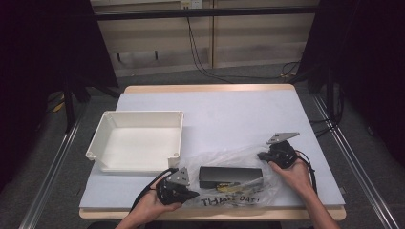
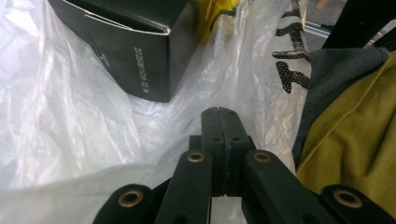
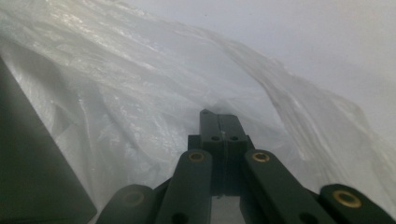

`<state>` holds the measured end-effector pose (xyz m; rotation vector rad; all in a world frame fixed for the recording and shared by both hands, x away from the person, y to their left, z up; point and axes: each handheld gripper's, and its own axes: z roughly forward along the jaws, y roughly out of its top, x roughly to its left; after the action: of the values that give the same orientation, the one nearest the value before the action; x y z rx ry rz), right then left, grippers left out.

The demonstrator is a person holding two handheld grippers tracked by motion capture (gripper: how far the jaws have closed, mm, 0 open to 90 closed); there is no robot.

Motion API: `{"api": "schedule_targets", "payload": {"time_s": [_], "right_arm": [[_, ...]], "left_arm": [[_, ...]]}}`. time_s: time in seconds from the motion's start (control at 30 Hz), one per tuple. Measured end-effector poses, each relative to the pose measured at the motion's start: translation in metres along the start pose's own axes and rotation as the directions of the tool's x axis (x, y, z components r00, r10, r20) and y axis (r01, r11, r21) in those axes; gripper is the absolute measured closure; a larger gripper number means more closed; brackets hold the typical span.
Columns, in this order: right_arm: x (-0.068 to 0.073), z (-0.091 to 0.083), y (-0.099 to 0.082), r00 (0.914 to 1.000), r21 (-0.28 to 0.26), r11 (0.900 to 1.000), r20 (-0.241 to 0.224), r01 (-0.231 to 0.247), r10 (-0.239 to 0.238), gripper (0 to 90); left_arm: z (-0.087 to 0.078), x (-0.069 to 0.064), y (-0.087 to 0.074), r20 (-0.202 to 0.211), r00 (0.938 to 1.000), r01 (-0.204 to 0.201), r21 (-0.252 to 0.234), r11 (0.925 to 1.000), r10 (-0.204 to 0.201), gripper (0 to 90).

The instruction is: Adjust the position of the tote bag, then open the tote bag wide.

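A clear plastic bag (image 1: 224, 160) with black lettering lies at the table's front middle. Inside it is a flat black box (image 1: 229, 175) with something yellow beside it. My left gripper (image 1: 193, 194) is at the bag's left end. In the left gripper view its jaws (image 2: 222, 112) are pressed together with the film (image 2: 70, 116) bunched at their tip, and the black box (image 2: 140, 51) lies just beyond. My right gripper (image 1: 261, 155) is at the bag's right end. Its jaws (image 3: 219, 116) are likewise pressed together, with creased film (image 3: 140, 93) gathered at the tip.
A white rectangular tray (image 1: 143, 113) stands on the left of the pale mat (image 1: 229, 114), just behind my left gripper. Bare mat stretches behind the bag to the far edge. The person's olive and grey clothing (image 2: 355, 140) is close to the table's front edge.
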<state>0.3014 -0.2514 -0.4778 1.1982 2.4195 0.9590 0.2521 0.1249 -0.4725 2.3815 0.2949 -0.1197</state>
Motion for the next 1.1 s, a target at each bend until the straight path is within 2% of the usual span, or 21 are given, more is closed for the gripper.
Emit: {"api": "schedule_targets", "payload": {"time_s": [0.1, 0.23, 0.27, 0.3, 0.37, 0.43, 0.47, 0.53, 0.57, 0.6, 0.67, 0.73, 0.77, 0.8, 0.87, 0.97, 1.0, 1.07, 1.1], "right_arm": [[0.001, 0.0, 0.0, 0.9998, 0.001, 1.0, 0.02, 0.002, -0.002, 90.0], [0.001, -0.001, -0.001, 0.9999, -0.007, 1.0, 0.012, 0.001, -0.001, 90.0], [0.002, -0.001, -0.002, 1.0, -0.019, 0.9998, -0.005, 0.006, -0.006, 90.0], [0.003, -0.004, -0.002, 0.9997, -0.034, 0.9994, -0.026, -0.002, 0.001, 90.0], [0.004, -0.006, -0.001, 0.9994, -0.057, 0.9983, -0.034, 0.004, -0.006, 90.0], [0.006, -0.01, 0.001, 0.999, -0.075, 0.9972, -0.042, 0.01, -0.013, 90.0], [0.006, -0.012, 0.001, 0.9984, -0.083, 0.9965, -0.055, 0.008, -0.013, 90.0], [0.008, -0.016, 0.0, 0.9983, -0.099, 0.9951, -0.057, 0.009, -0.014, 90.0], [0.009, -0.018, 0.0, 0.9977, -0.107, 0.9942, -0.067, 0.006, -0.013, 90.0], [0.01, -0.021, 0.0, 0.9973, -0.114, 0.9934, -0.073, 0.001, -0.01, 90.0], [0.012, -0.026, -0.002, 0.9963, -0.124, 0.9922, -0.082, 0.013, -0.023, 90.0], [0.015, -0.031, -0.003, 0.9962, -0.143, 0.9897, -0.084, 0.012, -0.024, 90.0], [0.015, -0.033, -0.004, 0.9962, -0.152, 0.9884, -0.085, 0.009, -0.022, 88.9], [0.017, -0.037, -0.005, 0.9959, -0.165, 0.9863, -0.089, 0.001, -0.016, 87.4], [0.019, -0.042, -0.007, 0.9954, -0.184, 0.9829, -0.093, 0.004, -0.022, 87.1], [0.023, -0.048, -0.009, 0.9945, -0.205, 0.9787, -0.101, 0.004, -0.025, 86.4], [0.024, -0.049, -0.01, 0.9944, -0.21, 0.9776, -0.103, 0.001, -0.023, 85.5], [0.025, -0.053, -0.011, 0.9943, -0.221, 0.9753, -0.105, -0.003, -0.02, 84.5], [0.025, -0.054, -0.012, 0.9939, -0.227, 0.9737, -0.109, -0.012, -0.013, 83.3]], "left_arm": [[0.0, 0.0, 0.001, -0.005, 1.0, 0.004, 0.003, 1.0, -0.004, 90.0], [0.001, 0.0, 0.002, -0.009, 0.9999, 0.013, -0.011, 0.9999, -0.014, 90.0], [-0.001, 0.0, 0.003, 0.003, 1.0, 0.009, -0.006, 0.9999, -0.009, 90.0], [-0.001, 0.0, 0.003, -0.004, 1.0, 0.006, -0.013, 0.9999, -0.006, 90.0], [-0.003, -0.001, 0.004, -0.013, 0.9998, 0.013, -0.034, 0.9994, -0.013, 90.0], [-0.004, 0.0, 0.005, 0.0, 0.9999, 0.017, -0.056, 0.9983, -0.017, 90.0], [-0.007, 0.001, 0.005, -0.009, 0.9998, 0.017, -0.048, 0.9987, -0.017, 90.0], [-0.009, 0.001, 0.007, -0.006, 0.9994, 0.032, -0.09, 0.9954, -0.033, 90.0], [-0.012, 0.001, 0.008, -0.01, 0.9995, 0.03, -0.081, 0.9963, -0.031, 89.8], [-0.013, 0.001, 0.008, -0.011, 0.9992, 0.037, -0.119, 0.9922, -0.038, 88.9], [-0.017, 0.002, 0.01, -0.007, 0.9987, 0.048, -0.148, 0.9879, -0.05, 87.8], [-0.02, 0.003, 0.013, -0.005, 0.999, 0.044, -0.156, 0.9868, -0.045, 87.6], [-0.021, 0.003, 0.014, -0.004, 0.9989, 0.046, -0.175, 0.9836, -0.047, 87.6], [-0.023, 0.004, 0.015, -0.014, 0.999, 0.039, -0.172, 0.9843, -0.042, 87.2], [-0.027, 0.005, 0.017, -0.005, 0.9985, 0.052, -0.206, 0.9772, -0.054, 86.6], [-0.032, 0.007, 0.021, -0.021, 0.9986, 0.043, -0.208, 0.9773, -0.048, 84.5], [-0.033, 0.008, 0.022, -0.026, 0.9986, 0.04, -0.214, 0.9761, -0.047, 83.1], [-0.036, 0.009, 0.024, -0.02, 0.9981, 0.051, -0.242, 0.969, -0.058, 80.9], [-0.039, 0.009, 0.026, -0.033, 0.9981, 0.043, -0.239, 0.97, -0.052, 79.9]]}}
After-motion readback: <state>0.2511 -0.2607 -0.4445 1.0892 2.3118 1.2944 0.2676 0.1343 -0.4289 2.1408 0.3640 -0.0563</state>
